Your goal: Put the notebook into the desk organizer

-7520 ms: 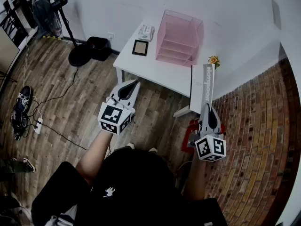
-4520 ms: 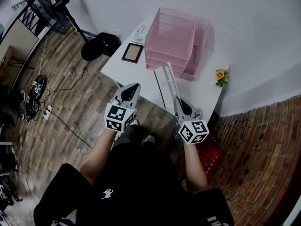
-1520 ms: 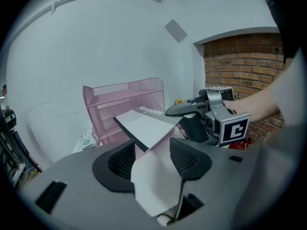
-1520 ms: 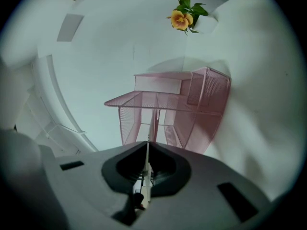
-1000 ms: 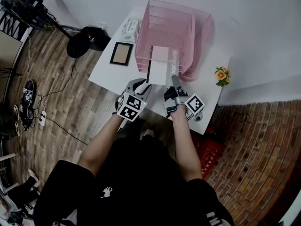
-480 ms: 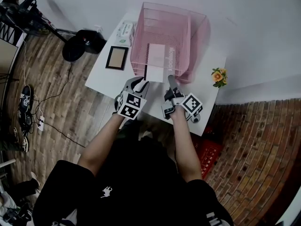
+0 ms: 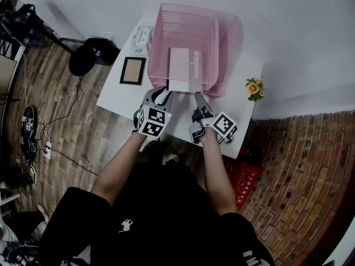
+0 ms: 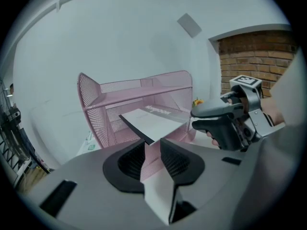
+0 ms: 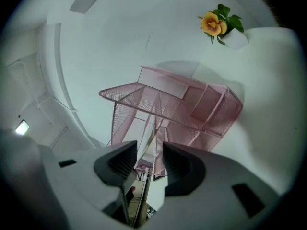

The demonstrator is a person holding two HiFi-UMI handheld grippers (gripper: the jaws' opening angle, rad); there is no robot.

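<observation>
Table [image 7: 119,96]: white, flat top.
Picture frame [image 7: 133,71]: dark rim, tan panel, lying flat.
Left tongs [image 7: 161,93]: part-way apart, with the notebook's near corner at their tips, unclamped.
Notebook [image 7: 182,65]: thin, white cover, black spine; lies flat inside the organizer under its top tier, long axis front-to-back, near end poking out.
Desk organizer [image 7: 222,37]: pink wire mesh, tiered, boxy.
Right tongs [image 7: 197,97]: wide, just been opening; the notebook's edge shows in the gap, unpressed.
Flower [image 7: 253,86]: orange, green leaves.
</observation>
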